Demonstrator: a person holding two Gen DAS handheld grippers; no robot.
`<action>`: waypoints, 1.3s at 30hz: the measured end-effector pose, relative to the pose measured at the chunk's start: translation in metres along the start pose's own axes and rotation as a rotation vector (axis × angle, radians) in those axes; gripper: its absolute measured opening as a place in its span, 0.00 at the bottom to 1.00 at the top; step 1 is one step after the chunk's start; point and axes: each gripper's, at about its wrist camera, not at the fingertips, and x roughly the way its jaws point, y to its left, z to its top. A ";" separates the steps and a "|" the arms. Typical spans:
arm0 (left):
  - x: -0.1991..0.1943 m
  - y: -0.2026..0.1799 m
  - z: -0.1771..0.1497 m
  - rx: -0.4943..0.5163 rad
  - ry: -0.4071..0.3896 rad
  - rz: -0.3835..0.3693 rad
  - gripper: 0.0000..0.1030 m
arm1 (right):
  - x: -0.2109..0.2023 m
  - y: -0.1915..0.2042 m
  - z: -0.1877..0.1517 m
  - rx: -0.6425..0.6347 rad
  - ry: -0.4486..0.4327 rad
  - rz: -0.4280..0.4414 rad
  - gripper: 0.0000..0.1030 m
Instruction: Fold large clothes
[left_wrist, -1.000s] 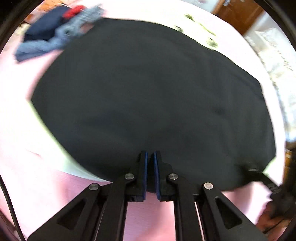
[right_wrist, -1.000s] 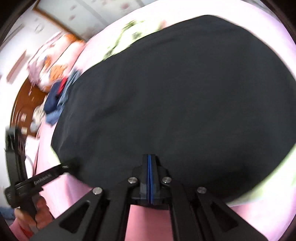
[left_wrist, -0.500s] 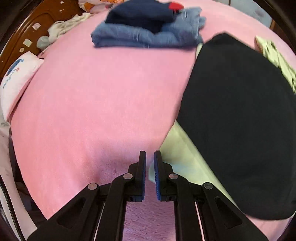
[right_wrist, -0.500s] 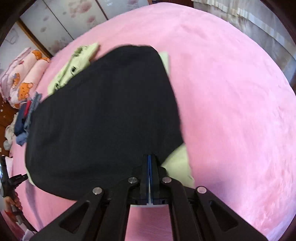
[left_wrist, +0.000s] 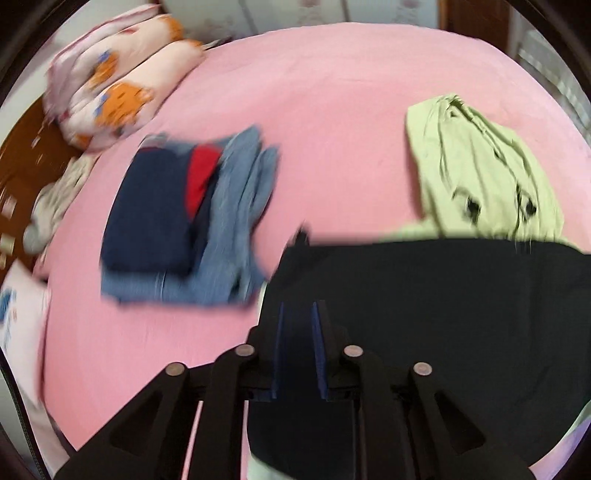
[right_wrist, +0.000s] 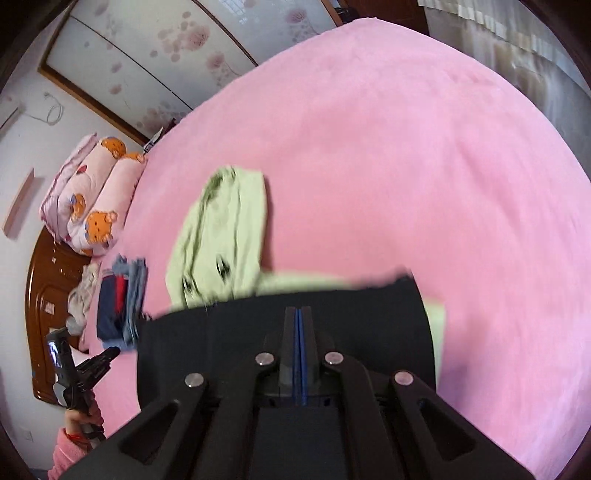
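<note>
Both tongs hang over the near edge of the black, flat-spread cloth garment (left_wrist: 443, 302). The left gripper (left_wrist: 298, 332) has just been easing apart, dark fabric between its blue pads, pinch uncertain. The right gripper (right_wrist: 298, 332) is pressed together, apparently on the hem. The black piece runs crosswise between them on one pink bedspread (right_wrist: 406, 147). Beyond lie one pale green garment (left_wrist: 476, 173), one folded blue stack (left_wrist: 184, 229) and two bear-print pillows (right_wrist: 88, 199).

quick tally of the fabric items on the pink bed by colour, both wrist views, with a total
Black: 1, the large black garment nearest the grippers
Light green: 1, the crumpled light green garment
Blue, navy and red: 1 folded stack of blue and navy clothes; pieces inside too blurred to count
Pink bear-print: 2 pink bear-print pillows
Grey-white: 1 crumpled grey-white cloth at the bed edge
Total: 6
</note>
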 end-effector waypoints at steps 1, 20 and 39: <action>0.004 -0.002 0.020 0.022 -0.006 0.000 0.15 | 0.004 0.005 0.014 -0.011 0.005 0.004 0.01; 0.133 -0.047 0.227 -0.078 -0.030 -0.394 0.55 | 0.172 0.053 0.164 0.097 0.032 0.140 0.38; 0.243 -0.073 0.260 -0.334 0.195 -0.799 0.45 | 0.283 0.076 0.173 -0.017 0.172 0.114 0.38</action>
